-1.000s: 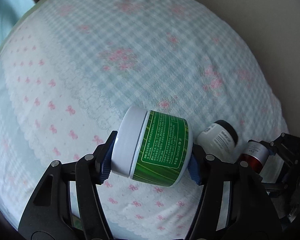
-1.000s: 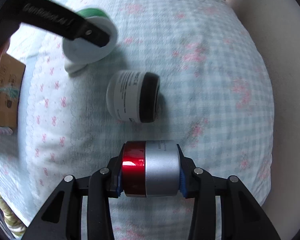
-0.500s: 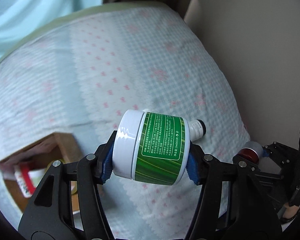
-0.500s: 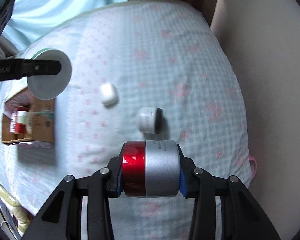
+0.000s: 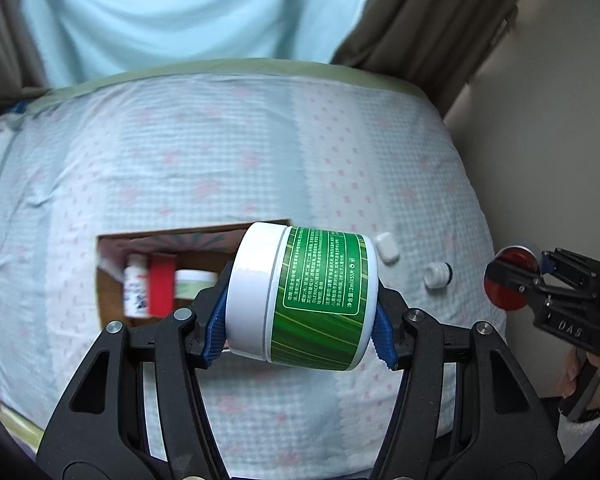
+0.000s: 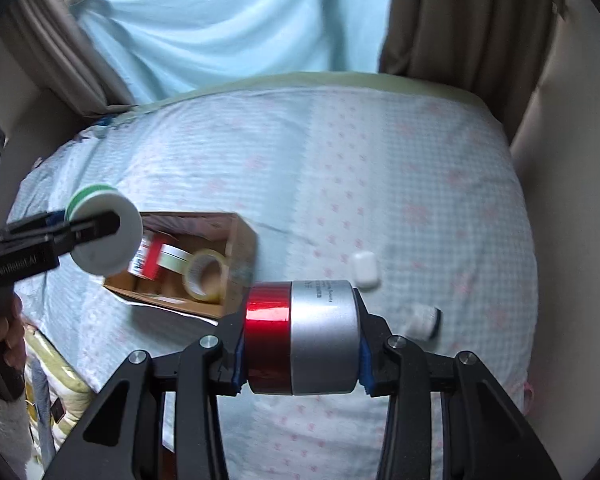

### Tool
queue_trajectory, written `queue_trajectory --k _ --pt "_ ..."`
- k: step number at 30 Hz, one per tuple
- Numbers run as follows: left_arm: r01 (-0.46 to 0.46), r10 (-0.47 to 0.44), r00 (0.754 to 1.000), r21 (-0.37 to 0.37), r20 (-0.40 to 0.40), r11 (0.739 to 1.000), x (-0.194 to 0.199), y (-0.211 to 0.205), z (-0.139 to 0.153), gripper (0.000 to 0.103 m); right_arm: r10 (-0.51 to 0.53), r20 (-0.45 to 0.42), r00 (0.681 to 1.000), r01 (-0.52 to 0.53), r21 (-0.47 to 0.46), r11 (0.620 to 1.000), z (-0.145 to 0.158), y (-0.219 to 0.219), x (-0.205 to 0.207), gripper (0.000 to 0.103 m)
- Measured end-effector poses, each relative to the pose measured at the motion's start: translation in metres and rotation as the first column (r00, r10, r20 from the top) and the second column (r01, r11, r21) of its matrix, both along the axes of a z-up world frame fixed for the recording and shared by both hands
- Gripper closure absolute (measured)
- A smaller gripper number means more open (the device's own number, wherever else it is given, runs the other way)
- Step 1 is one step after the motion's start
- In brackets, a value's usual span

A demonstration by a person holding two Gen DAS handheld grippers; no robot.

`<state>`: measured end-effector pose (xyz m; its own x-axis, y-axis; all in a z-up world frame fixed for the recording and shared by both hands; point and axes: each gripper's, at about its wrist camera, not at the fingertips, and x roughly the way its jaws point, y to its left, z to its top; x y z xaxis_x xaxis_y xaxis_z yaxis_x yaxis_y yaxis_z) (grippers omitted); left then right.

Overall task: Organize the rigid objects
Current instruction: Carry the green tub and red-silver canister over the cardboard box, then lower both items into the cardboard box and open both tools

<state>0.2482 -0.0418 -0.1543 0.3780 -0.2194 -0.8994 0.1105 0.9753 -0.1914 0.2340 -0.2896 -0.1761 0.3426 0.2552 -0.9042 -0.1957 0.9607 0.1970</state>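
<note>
The left claw (image 5: 302, 322) pinches a green-labelled white jar (image 5: 304, 298) on its side, above the bed (image 5: 220, 152) near an open cardboard box (image 6: 236, 264). The right claw (image 6: 300, 354) pinches a red and silver jar (image 6: 302, 338); a small white case (image 6: 365, 265) and a black-capped white bottle (image 6: 422, 320) lie on the bedspread

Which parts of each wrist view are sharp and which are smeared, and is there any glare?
Left wrist view: the green-labelled jar in the left gripper is crisp, the cardboard box and bedspread smeared. Right wrist view: the red-and-silver jar in the right gripper is sharp with a glare streak on its red band; the bedspread is blurred.
</note>
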Motion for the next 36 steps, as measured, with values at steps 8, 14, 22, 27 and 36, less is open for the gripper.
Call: queue_trajectory --k 8,14,22,27,36 --pt "-0.073 0.073 0.997 -0.006 -0.014 0.997 -0.011 0.1 -0.012 0.048 0.067 -0.002 0.998 -0.067 0.034 0.997 0.013 0.098 0.017 0.065" --pt "-0.032 0.031 0.998 -0.003 -0.054 0.999 -0.008 0.158 -0.041 0.049 0.039 -0.066 0.997 -0.035 0.05 0.998 -0.01 0.166 0.027 0.065" --pt "0.081 -0.08 0.985 -0.002 -0.153 0.997 0.012 0.189 -0.117 0.049 -0.081 -0.199 0.977 0.093 0.055 0.994 -0.075 0.219 0.034 0.065" --pt "0.141 -0.142 0.969 -0.022 -0.203 0.99 0.022 0.182 -0.156 0.049 -0.146 -0.286 0.947 0.161 0.03 0.987 -0.121 0.233 0.036 0.065" --pt "0.201 -0.204 0.945 -0.036 -0.255 0.979 0.034 0.155 -0.206 0.049 -0.198 -0.353 0.914 0.204 -0.023 0.979 -0.178 0.232 0.056 0.065"
